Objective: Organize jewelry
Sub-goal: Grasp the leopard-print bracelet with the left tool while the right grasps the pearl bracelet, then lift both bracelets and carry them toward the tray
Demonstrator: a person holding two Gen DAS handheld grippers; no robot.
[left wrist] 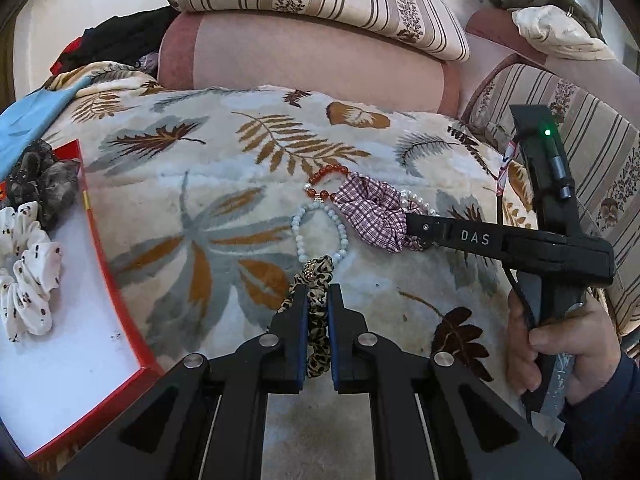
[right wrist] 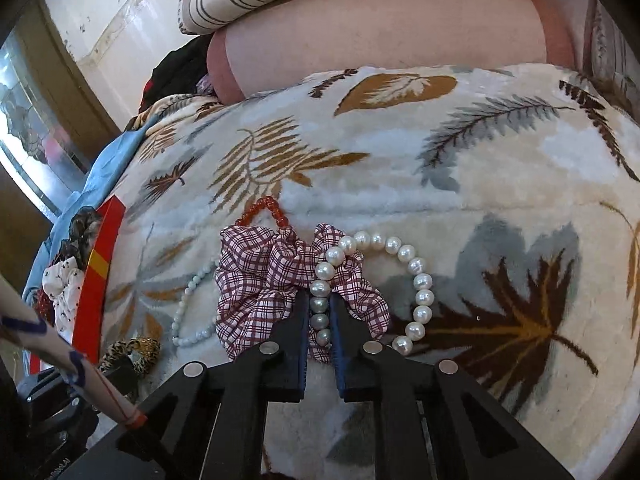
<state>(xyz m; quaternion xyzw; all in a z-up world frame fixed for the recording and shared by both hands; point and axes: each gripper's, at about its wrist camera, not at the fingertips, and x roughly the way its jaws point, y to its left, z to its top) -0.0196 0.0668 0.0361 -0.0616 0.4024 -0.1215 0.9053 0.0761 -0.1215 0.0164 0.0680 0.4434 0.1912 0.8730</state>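
Fingers [left wrist: 297, 332] of our left gripper [left wrist: 319, 300] are clamped on the leopard-print scrunchie [left wrist: 318, 312], which runs up between the blue pads and reaches a little past their tips. Our right gripper [right wrist: 320, 304] has its fingers [right wrist: 294, 340] pinched on the pearl bracelet [right wrist: 420, 280]; a few pearls sit in a row between the pads, and the rest of the loop curves off to 3 o'clock on the leaf-print blanket [right wrist: 440, 184].

Under the pearls lies the plaid scrunchie [right wrist: 264, 280], touching them. At its 12 o'clock we note the red bead bracelet [right wrist: 264, 208], partly covered by it; at its 9 o'clock the pale bead bracelet [right wrist: 188, 308].

From the left wrist view, the red-rimmed box [left wrist: 110, 280] sits at 9 o'clock, holding a white spotted scrunchie [left wrist: 28, 276] and a dark scrunchie [left wrist: 44, 188]. A hand [left wrist: 560, 352] grips the right gripper's handle at 3 o'clock.
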